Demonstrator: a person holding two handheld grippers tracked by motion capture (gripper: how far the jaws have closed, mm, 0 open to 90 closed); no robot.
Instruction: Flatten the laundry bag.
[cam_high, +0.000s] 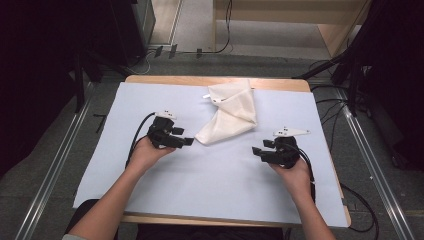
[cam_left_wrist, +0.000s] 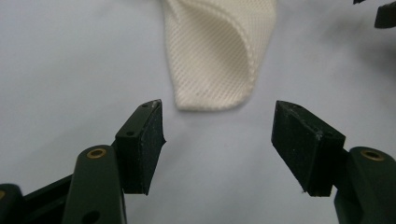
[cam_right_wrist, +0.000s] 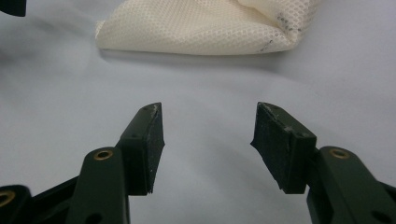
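Observation:
A cream mesh cloth (cam_high: 231, 112) lies loosely folded on the pale blue table cover (cam_high: 210, 170), running from the far middle toward the centre. Its near corner (cam_left_wrist: 212, 60) sits just ahead of my left gripper (cam_high: 189, 141), which is open with nothing between its jaws (cam_left_wrist: 217, 140). My right gripper (cam_high: 256, 151) rests to the right of the cloth, also open and holding nothing (cam_right_wrist: 208, 140). In the right gripper view the cloth (cam_right_wrist: 196, 28) lies across the top, well beyond the jaws. A person's hands hold both grippers low over the cover.
The wooden table edge (cam_high: 210, 80) shows at the far side and along the front. Dark equipment stands and cables (cam_high: 350, 75) flank the table, and metal rails (cam_high: 55, 165) run along the floor at both sides.

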